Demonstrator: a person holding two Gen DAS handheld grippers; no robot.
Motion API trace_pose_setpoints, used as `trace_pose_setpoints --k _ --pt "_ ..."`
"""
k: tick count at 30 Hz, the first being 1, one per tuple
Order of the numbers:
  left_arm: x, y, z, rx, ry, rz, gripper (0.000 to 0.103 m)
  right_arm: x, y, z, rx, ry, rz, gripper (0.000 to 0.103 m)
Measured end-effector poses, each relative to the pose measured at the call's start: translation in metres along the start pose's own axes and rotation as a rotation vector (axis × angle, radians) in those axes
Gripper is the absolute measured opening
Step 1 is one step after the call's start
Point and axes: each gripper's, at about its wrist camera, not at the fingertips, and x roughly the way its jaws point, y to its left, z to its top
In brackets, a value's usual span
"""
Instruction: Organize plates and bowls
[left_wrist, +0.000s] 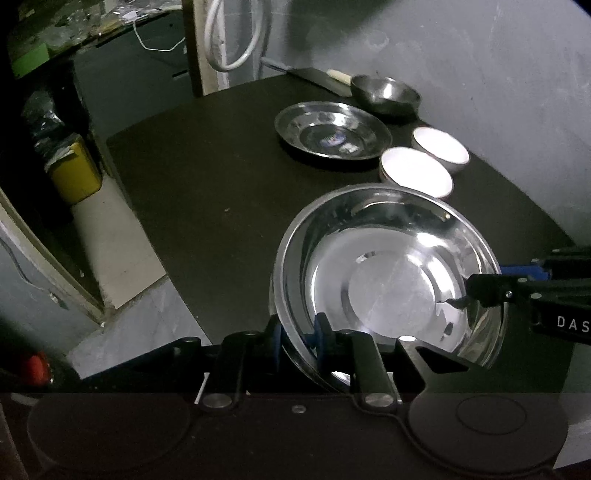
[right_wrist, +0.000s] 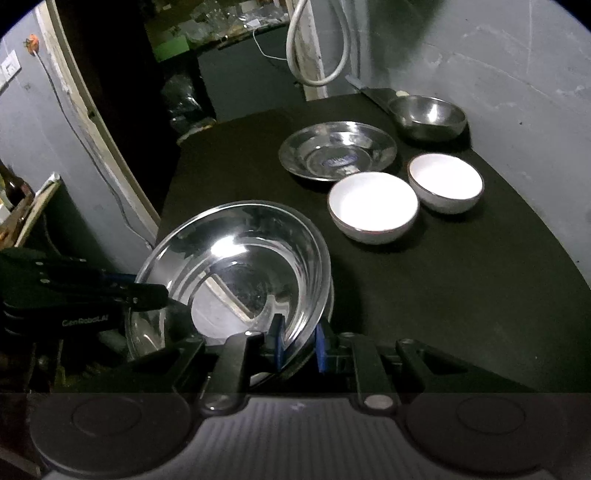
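Nearest, a large steel plate (left_wrist: 388, 273) is carried between both grippers, tilted, above the near part of the black counter (left_wrist: 207, 192). The left gripper (left_wrist: 299, 343) has its blue pads on either side of the plate's near rim with its jaws narrow; whether the pads press on the rim cannot be told. The right gripper (right_wrist: 300, 343) is clamped on the opposite rim, jaws narrow, one pad inside and one outside. In the left wrist view the right gripper reaches in from the right edge, and the white letters "DAS" can be read on its body. In the right wrist view the left gripper comes in from the left with white lettering that is too blurred to read surely.

Beyond the plate two white bowls (right_wrist: 373, 206) (right_wrist: 445, 182) sit just beside each other, mouths up. Behind them lies a smaller steel plate (right_wrist: 338, 155) with a blue sticker in its centre, the print too small to read. Farthest, near the grey wall (right_wrist: 498, 66), a steel bowl (right_wrist: 426, 116) stands upright, and by it a knife (left_wrist: 317, 77) with a pale handle lies flat along the counter's back edge. A white hose (left_wrist: 229, 37) hangs in a loop on a post beyond the counter.
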Motion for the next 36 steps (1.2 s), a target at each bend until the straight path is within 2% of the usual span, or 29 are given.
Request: trace_pose_setpoints --k 8,14,32,35,36 --pt "0.005 -0.011 0.003 0.032 0.024 0.040 0.022 0.007 0.005 -0.003 -0.034 0.027 -0.048 0.020" --pt "0.008 -0.015 0.007 0.042 0.058 0.078 0.023 0.010 0.010 -0.002 -0.052 0.047 -0.051 0.021" --pt "0.012 -0.014 0.008 0.032 0.082 0.091 0.027 0.017 0.016 -0.001 -0.067 0.055 -0.064 0.031" --pt "0.012 -0.011 0.009 0.013 0.082 0.078 0.033 0.020 0.016 -0.002 -0.068 0.057 -0.061 0.036" --pt "0.011 -0.009 0.009 0.004 0.079 0.074 0.038 0.021 0.016 -0.003 -0.065 0.057 -0.059 0.037"
